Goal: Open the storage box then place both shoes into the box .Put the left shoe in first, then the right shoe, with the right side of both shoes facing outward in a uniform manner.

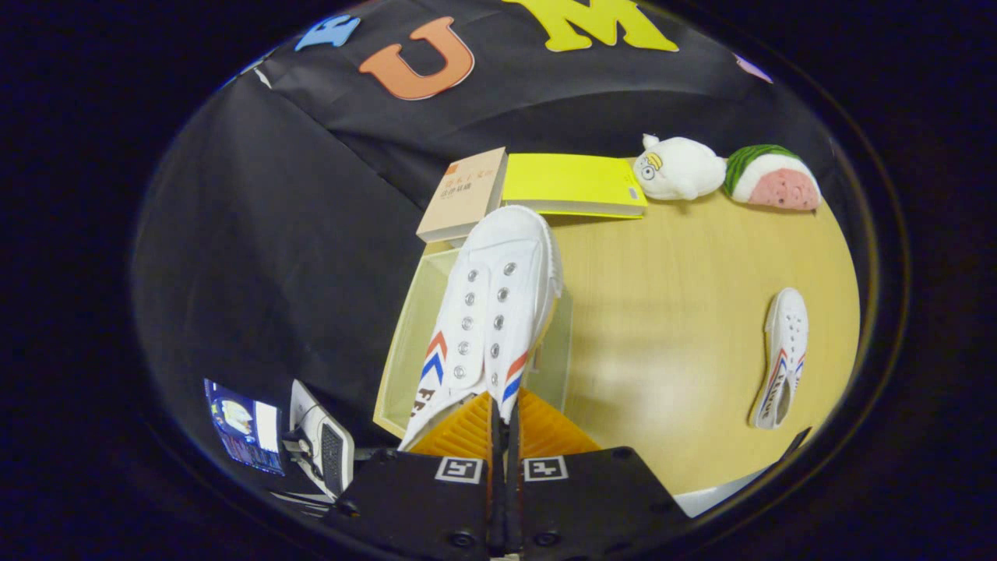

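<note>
My gripper (504, 425) is shut on the heel collar of a white canvas shoe (491, 312) with red and blue chevrons and no laces. The shoe points away from me, toe up, and hangs over the clear storage box (409, 327), whose top stands open beneath it. The other white shoe (781, 358) lies on its side on the wooden table (670, 312), well to the right of the fingers.
Beyond the box lie a tan book (465, 195) and a yellow book (572, 185). A white plush toy (678, 168) and a watermelon plush (773, 178) sit at the table's far right. Down left of the table stand a screen (243, 425) and a small device (325, 446).
</note>
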